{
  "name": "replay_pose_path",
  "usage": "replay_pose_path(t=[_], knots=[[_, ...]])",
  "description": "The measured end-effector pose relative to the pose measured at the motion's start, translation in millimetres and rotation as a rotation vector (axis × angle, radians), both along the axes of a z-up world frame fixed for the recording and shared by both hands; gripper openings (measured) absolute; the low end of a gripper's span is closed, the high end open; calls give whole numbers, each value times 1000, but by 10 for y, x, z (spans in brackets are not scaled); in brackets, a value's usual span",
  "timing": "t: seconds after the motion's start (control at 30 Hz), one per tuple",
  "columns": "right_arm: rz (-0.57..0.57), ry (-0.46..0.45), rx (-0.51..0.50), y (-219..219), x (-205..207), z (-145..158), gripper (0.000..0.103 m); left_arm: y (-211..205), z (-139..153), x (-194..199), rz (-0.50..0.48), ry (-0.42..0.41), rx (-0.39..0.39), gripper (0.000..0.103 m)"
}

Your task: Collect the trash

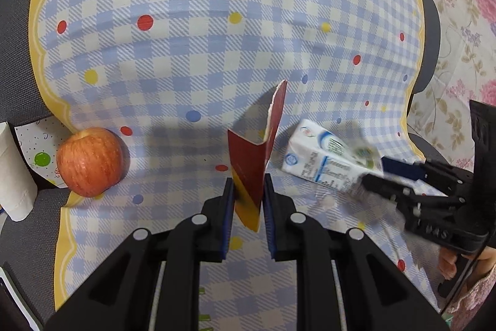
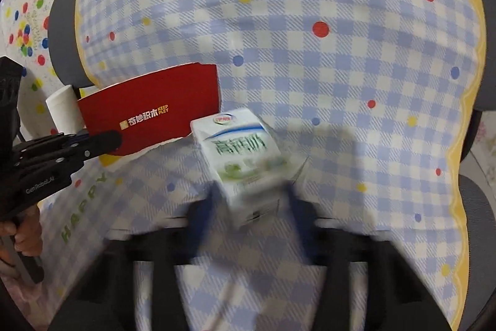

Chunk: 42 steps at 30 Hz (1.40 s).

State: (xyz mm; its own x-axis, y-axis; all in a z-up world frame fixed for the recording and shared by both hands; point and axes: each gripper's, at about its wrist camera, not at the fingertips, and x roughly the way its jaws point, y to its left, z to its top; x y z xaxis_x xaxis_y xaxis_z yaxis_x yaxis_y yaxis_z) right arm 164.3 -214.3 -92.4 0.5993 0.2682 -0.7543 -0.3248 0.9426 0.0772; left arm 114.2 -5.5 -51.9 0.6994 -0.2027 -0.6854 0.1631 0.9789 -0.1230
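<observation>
left gripper point(image 1: 247, 191) pinching stiff torn red card point(image 1: 252, 163).

Cloth point(image 1: 192, 51) covers the bench. Left wrist view: left gripper point(image 1: 248, 194) holds card piece point(image 1: 251, 172) upright on edge, near cloth centre. Apple point(image 1: 90, 165) left of the card, at cloth's left edge. Paper roll point(image 1: 14, 172) further left, off the cloth. Milk carton point(image 1: 322, 158) lies right of the card, between the fingers of right gripper point(image 1: 372, 172), which enters from the right.
</observation>
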Motion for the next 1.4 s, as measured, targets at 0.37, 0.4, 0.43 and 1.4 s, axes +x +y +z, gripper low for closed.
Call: replay_pose_path(t=[0.37, 0.4, 0.43, 1.4], knots=[[-13, -57, -3, -9, -159, 188, 87, 64, 70, -196, 40, -15, 24, 16], [-10, -47, -3, -11, -103, 158, 88, 102, 66, -185, 51, -14, 25, 16], [-3, -38, -2, -23, -69, 131, 88, 137, 60, -168, 61, -13, 28, 16], [47, -45, -84, 540, -383, 136, 69, 296, -53, -215, 78, 24, 26, 18]])
